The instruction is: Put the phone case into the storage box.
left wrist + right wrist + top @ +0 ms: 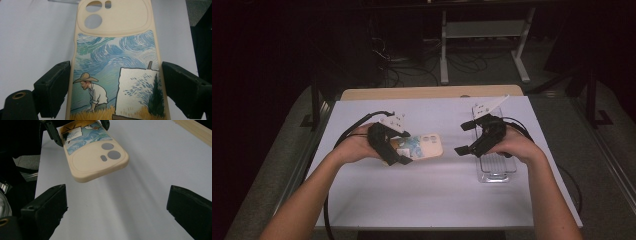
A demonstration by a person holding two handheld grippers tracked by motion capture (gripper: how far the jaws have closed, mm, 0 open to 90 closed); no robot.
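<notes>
Your left gripper (398, 146) grasps one phone case (426, 146) by its long edges, the jaws spread wide across its width with a pad against each side; in the left gripper view the case (116, 75) stands between the two black jaws, the painted back facing the camera. It is a cream-coloured case with a picture of a figure in a straw hat, a canvas and a swirling blue sky, and its camera end with three cut-outs sticks out past the jaws. In the right gripper view the case (96, 157) hangs clear above the white bench (140, 202), casting a soft shadow on it. Your right gripper (468, 138) is released, its jaws standing wide apart with nothing between them, and it points toward the free end of the case from near by without touching it. Under your right hand lies one clear plastic tray (496, 169) on the bench (422, 195), near its right edge. In all you have two grippers, one phone case and one clear tray on the white sheet.
</notes>
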